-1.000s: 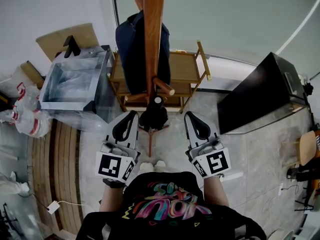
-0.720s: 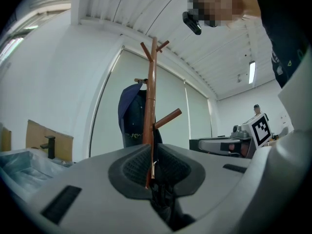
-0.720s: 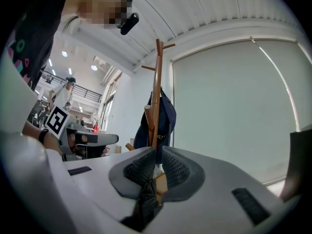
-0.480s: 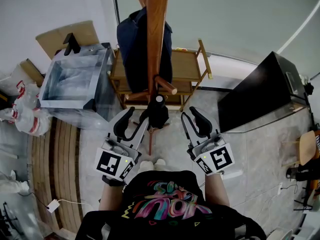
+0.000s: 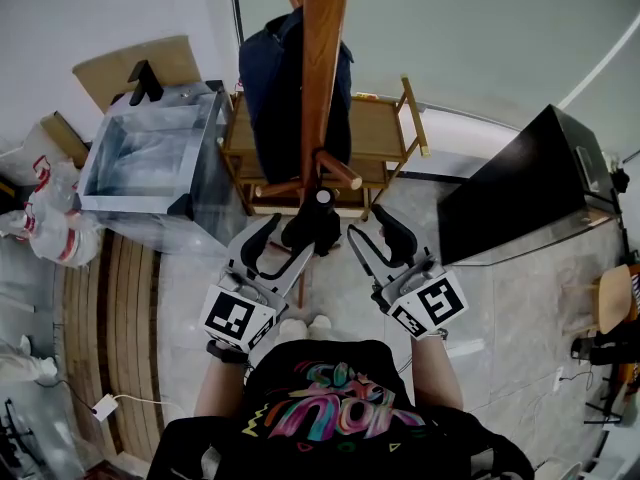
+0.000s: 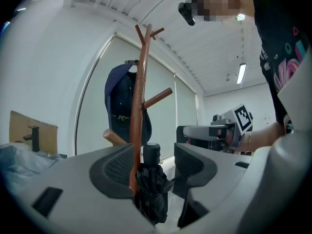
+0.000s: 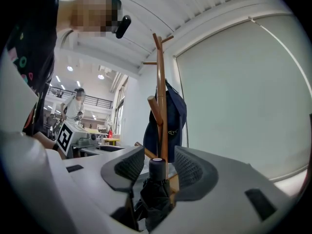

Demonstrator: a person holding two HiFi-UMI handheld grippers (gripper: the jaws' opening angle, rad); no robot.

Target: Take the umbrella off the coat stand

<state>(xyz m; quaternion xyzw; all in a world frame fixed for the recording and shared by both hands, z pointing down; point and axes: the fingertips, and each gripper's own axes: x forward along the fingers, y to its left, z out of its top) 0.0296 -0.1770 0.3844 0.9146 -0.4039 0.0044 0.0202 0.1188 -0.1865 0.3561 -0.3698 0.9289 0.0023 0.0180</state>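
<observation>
The umbrella (image 5: pixel 310 226) hangs folded against the pole of the coat stand (image 5: pixel 322 68), just below a low peg (image 5: pixel 338 171). The left gripper (image 5: pixel 281 247) and right gripper (image 5: pixel 373 240) flank it. Both sets of jaws are spread, having just been opening, and the umbrella sits between each pair without being pinched. The best approach looks to be closing one pair on the bundle clear of the pole, then lifting it free of the peg.
</observation>
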